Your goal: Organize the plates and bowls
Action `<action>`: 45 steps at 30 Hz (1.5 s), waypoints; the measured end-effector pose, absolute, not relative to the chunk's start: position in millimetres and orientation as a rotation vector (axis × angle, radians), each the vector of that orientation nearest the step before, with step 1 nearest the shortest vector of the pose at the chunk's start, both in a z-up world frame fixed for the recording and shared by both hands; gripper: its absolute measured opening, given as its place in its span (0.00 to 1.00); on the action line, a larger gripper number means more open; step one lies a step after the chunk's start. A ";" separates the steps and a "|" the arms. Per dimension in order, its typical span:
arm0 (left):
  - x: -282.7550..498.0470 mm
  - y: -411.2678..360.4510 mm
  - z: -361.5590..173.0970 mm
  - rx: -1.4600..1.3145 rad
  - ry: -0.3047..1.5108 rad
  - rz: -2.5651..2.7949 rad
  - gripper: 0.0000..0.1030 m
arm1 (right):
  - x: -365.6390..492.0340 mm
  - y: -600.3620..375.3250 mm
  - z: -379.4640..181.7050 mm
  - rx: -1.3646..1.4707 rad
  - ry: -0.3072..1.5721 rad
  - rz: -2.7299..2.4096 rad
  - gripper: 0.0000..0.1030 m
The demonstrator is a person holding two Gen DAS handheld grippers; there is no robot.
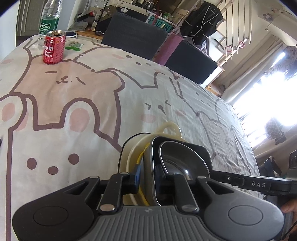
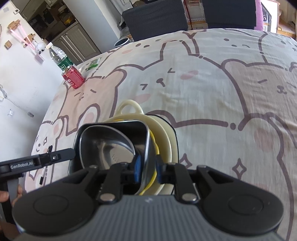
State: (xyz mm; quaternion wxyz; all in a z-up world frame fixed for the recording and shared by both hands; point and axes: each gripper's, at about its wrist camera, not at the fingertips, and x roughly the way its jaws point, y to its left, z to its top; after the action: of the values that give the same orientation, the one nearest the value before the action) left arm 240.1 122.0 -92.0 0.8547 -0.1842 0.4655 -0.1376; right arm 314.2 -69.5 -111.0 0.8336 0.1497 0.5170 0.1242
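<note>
A: Progress of the task, read left to right?

B: To the far left of the fingers stand a red can [image 1: 54,47] and a water bottle [image 1: 49,17], well apart from the work. The dishes appear already gathered: a steel bowl [image 1: 178,159] sits in a square steel tray [image 1: 154,166], nested with a cream plate [image 1: 130,159] that has a loop handle, plus a yellow rim and a dark outer rim. No loose dish lies on the bench [image 1: 92,96] with its bear-print cloth. I judge stacking largely done; what remains is setting the stack at its final place and letting go.

A: And the left gripper [image 1: 146,180]?

B: Narrowly closed, it pinches the near edge of the stack, one blue pad on the cream and yellow rims, the other inside the tray. It points forward along the bench, tilted slightly down.

A: The right gripper [image 2: 147,170]?

B: It likewise clamps the tray wall between two blue pads, from the opposite side. Each gripper's arm crosses the other's view, so the stack lies between them. Whether it rests on the cloth or is lifted cannot be told.
</note>
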 end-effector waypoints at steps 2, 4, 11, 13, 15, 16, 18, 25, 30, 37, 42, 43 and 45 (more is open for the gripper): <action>238.5 122.5 -90.0 -0.381 0.978 -0.282 0.30 | 312.4 -69.8 -109.0 0.307 1.088 0.264 0.24; 236.4 122.1 -87.0 -0.373 0.976 -0.279 0.36 | 310.3 -70.3 -106.2 0.299 1.076 0.265 0.30; 220.9 121.6 -68.1 -0.337 0.924 -0.258 0.70 | 296.6 -77.6 -87.3 0.272 0.984 0.257 0.48; 213.3 122.3 -58.8 -0.322 0.894 -0.246 0.81 | 290.7 -81.7 -80.2 0.269 0.945 0.248 0.55; 204.6 123.5 -49.6 -0.309 0.864 -0.239 0.87 | 283.8 -87.4 -72.8 0.261 0.902 0.225 0.64; 200.7 123.9 -45.5 -0.302 0.850 -0.236 0.92 | 280.0 -90.1 -69.6 0.260 0.884 0.214 0.66; 190.4 124.1 -36.1 -0.281 0.815 -0.233 0.98 | 270.9 -96.1 -64.0 0.265 0.848 0.196 0.73; 153.8 120.3 -10.6 -0.223 0.705 -0.219 1.00 | 226.6 -107.6 -42.6 0.266 0.694 0.182 0.88; 125.1 111.5 1.6 -0.190 0.620 -0.220 1.00 | 194.6 -110.0 -31.5 0.271 0.598 0.172 1.00; 90.7 99.9 3.2 -0.096 0.558 -0.194 1.00 | 158.3 -108.4 -37.3 0.262 0.541 0.128 1.00; 70.0 89.6 -0.5 -0.034 0.529 -0.185 1.00 | 138.2 -105.2 -43.6 0.240 0.511 0.102 1.00; 65.0 87.3 -1.1 -0.021 0.522 -0.182 1.00 | 134.7 -103.6 -44.6 0.233 0.505 0.099 1.00; 57.8 84.9 -3.0 -0.006 0.509 -0.181 1.00 | 127.5 -100.5 -46.7 0.218 0.497 0.092 1.00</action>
State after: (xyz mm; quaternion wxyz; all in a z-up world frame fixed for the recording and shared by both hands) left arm 57.8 84.9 -3.0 0.9637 -0.0027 0.2514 -0.0896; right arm 127.5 -100.5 -46.7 0.9623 0.1079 0.2453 0.0455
